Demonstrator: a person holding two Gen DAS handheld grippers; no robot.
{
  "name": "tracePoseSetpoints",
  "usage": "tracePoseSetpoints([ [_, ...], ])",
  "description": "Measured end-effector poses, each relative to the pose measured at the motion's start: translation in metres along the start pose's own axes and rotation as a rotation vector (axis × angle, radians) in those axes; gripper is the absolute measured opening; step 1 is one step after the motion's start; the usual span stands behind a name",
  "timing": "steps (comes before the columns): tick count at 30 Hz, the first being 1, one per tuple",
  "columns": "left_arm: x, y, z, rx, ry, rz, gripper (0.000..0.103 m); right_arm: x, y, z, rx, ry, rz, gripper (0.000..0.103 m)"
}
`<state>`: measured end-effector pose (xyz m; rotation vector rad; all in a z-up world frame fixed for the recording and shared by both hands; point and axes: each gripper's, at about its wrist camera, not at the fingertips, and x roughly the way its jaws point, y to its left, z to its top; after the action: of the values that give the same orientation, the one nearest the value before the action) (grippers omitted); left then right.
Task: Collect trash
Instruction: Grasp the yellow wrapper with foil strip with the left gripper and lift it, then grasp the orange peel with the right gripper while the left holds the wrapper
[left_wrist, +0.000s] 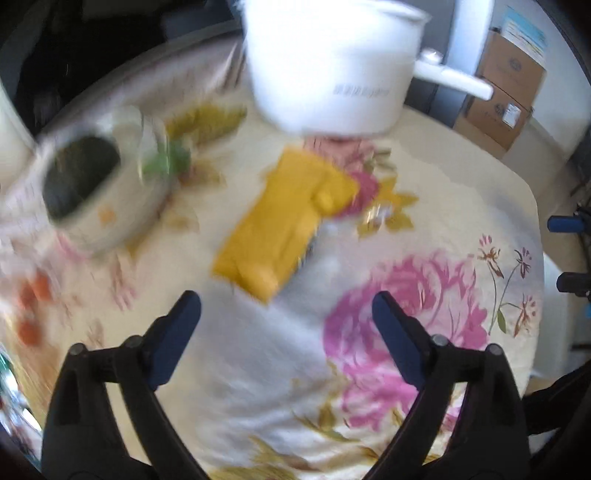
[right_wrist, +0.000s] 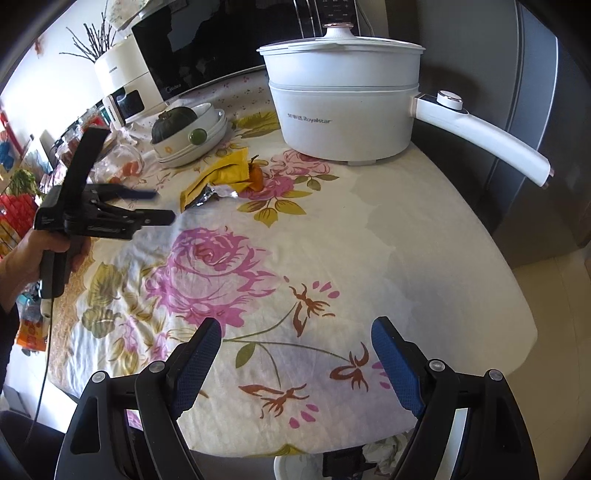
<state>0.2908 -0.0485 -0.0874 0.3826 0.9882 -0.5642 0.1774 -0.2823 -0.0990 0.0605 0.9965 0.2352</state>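
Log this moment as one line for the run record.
left gripper: open, nearing yellow wrapper | right gripper: open, empty, over tablecloth | orange peel beside wrapper | nothing collected

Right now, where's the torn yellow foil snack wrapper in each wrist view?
Left wrist: torn yellow foil snack wrapper at centre, blurred, ahead of the open fingers.
Right wrist: wrapper upper left of centre, on the floral tablecloth.
Shared landmark: white electric pot behind it.

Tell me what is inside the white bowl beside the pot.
A dark green squash sits in the white bowl, its stem up and its top above the rim. The bowl's wall hides its lower part and anything under it.
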Motion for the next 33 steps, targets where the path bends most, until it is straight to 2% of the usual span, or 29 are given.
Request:
tracePoseSetpoints([
  [7, 0.044, -0.001, 0.032, 0.134, 0.076, -0.008, 0.094, 0.016, -0.007, 0.000, -0.009, 0.030, -0.010, 0.085],
  [9, 0.062, -0.001, 0.038, 0.136, 0.101, -0.015, 0.094, 0.023, -0.010, -0.001, -0.010, 0.043, -0.015, 0.085],
  [12, 0.083, 0.004, 0.041, 0.078, 0.140, -0.048, 0.091, 0.033, -0.014, -0.003, -0.004, 0.068, -0.021, 0.085],
  [15, 0.082, 0.011, 0.037, 0.007, 0.108, -0.081, 0.068, 0.035, -0.014, -0.005, -0.007, 0.074, -0.025, 0.085],
  [17, 0.076, 0.017, 0.033, -0.034, 0.095, -0.099, 0.032, 0.034, -0.013, -0.005, -0.007, 0.073, -0.026, 0.085],
  [19, 0.070, 0.028, 0.025, -0.102, 0.112, -0.130, 0.016, 0.031, -0.012, -0.004, -0.008, 0.066, -0.031, 0.085],
  [27, 0.028, 0.054, -0.021, -0.265, 0.045, -0.107, 0.011, 0.025, -0.010, 0.011, 0.055, 0.032, -0.041, 0.085],
  [30, 0.007, 0.054, -0.048, -0.331, 0.037, -0.084, 0.011, 0.031, -0.007, 0.028, 0.117, 0.022, -0.013, 0.085],
  [33, -0.014, 0.050, -0.077, -0.402, 0.039, -0.074, 0.011, 0.045, 0.014, 0.055, 0.107, -0.010, -0.025, 0.085],
])
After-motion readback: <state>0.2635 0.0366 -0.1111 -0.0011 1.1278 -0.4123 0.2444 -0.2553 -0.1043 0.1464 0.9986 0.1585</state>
